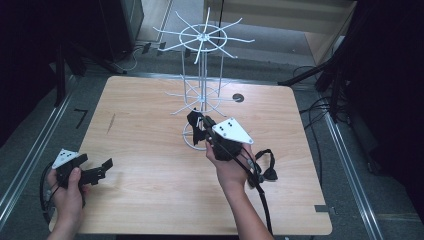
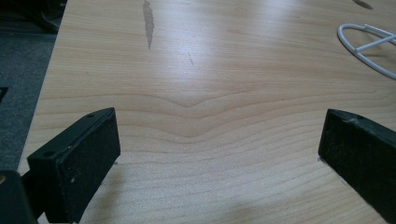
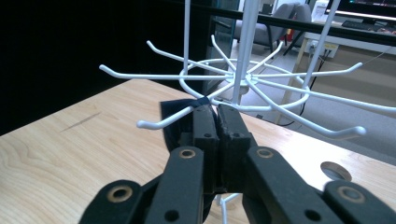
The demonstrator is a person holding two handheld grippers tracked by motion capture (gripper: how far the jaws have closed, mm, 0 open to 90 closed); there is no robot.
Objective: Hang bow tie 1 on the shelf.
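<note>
A white wire rack (image 1: pixel 202 37) with two tiers of hooks stands at the middle back of the wooden table (image 1: pixel 150 150). My right gripper (image 1: pixel 202 122) reaches in under its lower tier, next to the base ring. In the right gripper view the jaws of this gripper (image 3: pixel 217 112) stand pressed together on a black strap-like piece (image 3: pixel 173 119). A bit of that piece wraps one low hook (image 3: pixel 159 122) just at the jaw tips. My left gripper (image 1: pixel 102 167) rests low at the table's front left. It is open (image 2: pixel 219 135), with bare wood between its pads.
A black looped cable or strap (image 1: pixel 267 167) lies right of my right hand. A round hole (image 1: pixel 238 97) sits in the tabletop behind the rack. The rack's base ring (image 2: pixel 369 56) lies far right of the left gripper. Dark stands and floor cables surround the table.
</note>
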